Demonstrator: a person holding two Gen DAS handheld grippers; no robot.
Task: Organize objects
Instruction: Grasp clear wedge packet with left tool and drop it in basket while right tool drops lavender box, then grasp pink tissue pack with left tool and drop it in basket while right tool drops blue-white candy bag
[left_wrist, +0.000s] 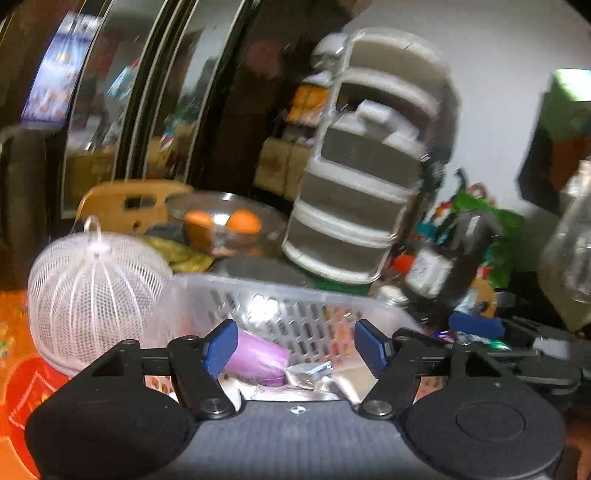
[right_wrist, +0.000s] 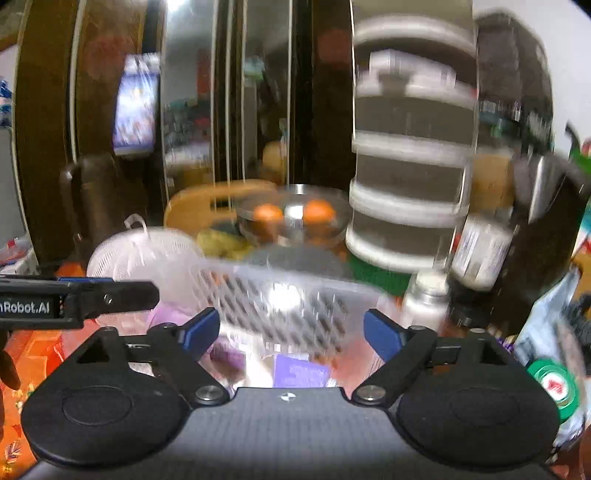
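We are holding the left gripper (left_wrist: 295, 349) over a clear plastic perforated basket (left_wrist: 295, 314), its blue pads (left_wrist: 221, 347) standing apart with nothing pressed between them. Inside the basket, just beyond the left pad, a lilac rounded plastic object (left_wrist: 258, 356) is lying beside a small silvery packet (left_wrist: 310, 373). We are holding the right gripper (right_wrist: 291, 332) at the same basket (right_wrist: 288, 306), its fingers spread wide and empty; a purple flat packet (right_wrist: 301, 371) is showing below them. A white dome-shaped mesh cover (left_wrist: 92, 288) is sitting just left of the basket, touching its corner. Behind it, a glass bowl (left_wrist: 229, 221) is holding two orange fruits (left_wrist: 243, 221), and a tall white tiered rack (left_wrist: 365, 166) is standing to the right. Both views are blurring, so finer details of the basket's contents are escaping us.
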